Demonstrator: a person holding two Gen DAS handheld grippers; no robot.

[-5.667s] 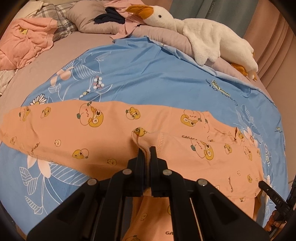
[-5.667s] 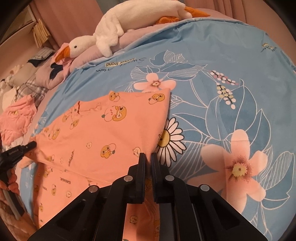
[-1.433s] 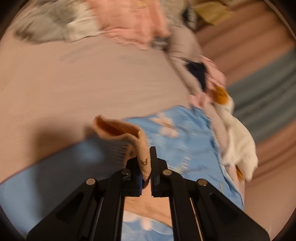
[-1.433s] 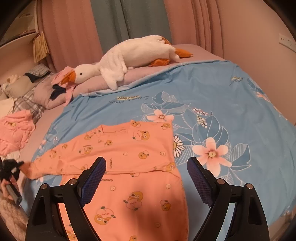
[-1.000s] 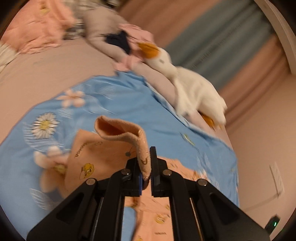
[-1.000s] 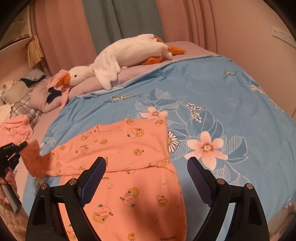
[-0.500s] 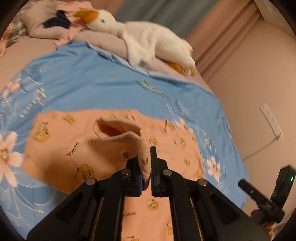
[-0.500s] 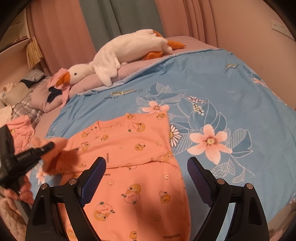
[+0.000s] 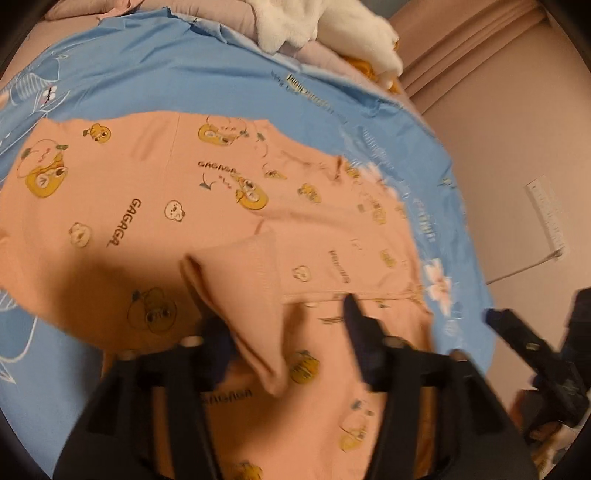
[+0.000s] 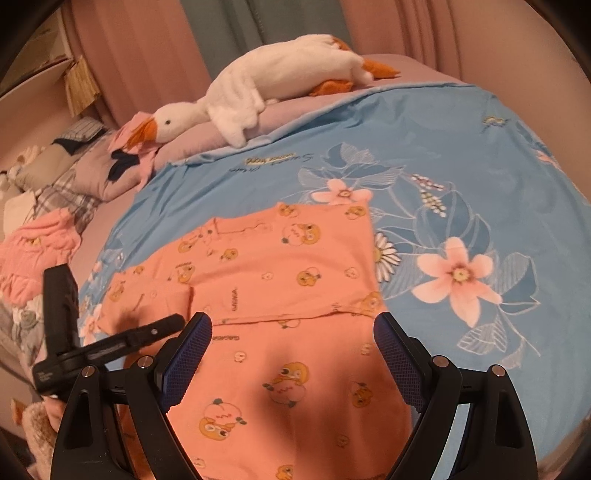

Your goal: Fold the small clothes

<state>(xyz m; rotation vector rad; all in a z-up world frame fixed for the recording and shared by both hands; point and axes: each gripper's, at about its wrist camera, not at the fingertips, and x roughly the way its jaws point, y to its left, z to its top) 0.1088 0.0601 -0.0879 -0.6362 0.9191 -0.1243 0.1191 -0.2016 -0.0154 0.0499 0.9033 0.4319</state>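
From the left wrist view, the left claw [image 9: 284, 325] has just been opening, and its two fingers now stand apart. The end of the sleeve [image 9: 251, 295] of the orange shirt [image 9: 147, 206] lies between them, close to the left finger. The picture is blurry here, so it is hard to tell if the sleeve touches that finger. The sleeve lies across the front of the shirt. The shirt has little ducks and the word GAGAGA on it. It lies on a blue blanket [image 9: 155, 74] with flowers, on the bed. The white toy goose [image 9: 325, 26] lies at the far edge of the blanket. The right claw [image 9: 517, 336] peeks in at the right side.

From the right wrist view, the right claw [image 10: 291, 354] is wide open and holds nothing. It hangs over the lower part of the orange shirt [image 10: 280, 280]. The shirt lies flat on the blue blanket [image 10: 461, 166], with its neck to the left. The left claw [image 10: 162, 328] comes in from the left, with its tip above the shirt's left side. The toy goose [image 10: 266, 85] lies on a pale purple pillow behind the blanket. A pink cloth [image 10: 37, 254] lies far off to the left.
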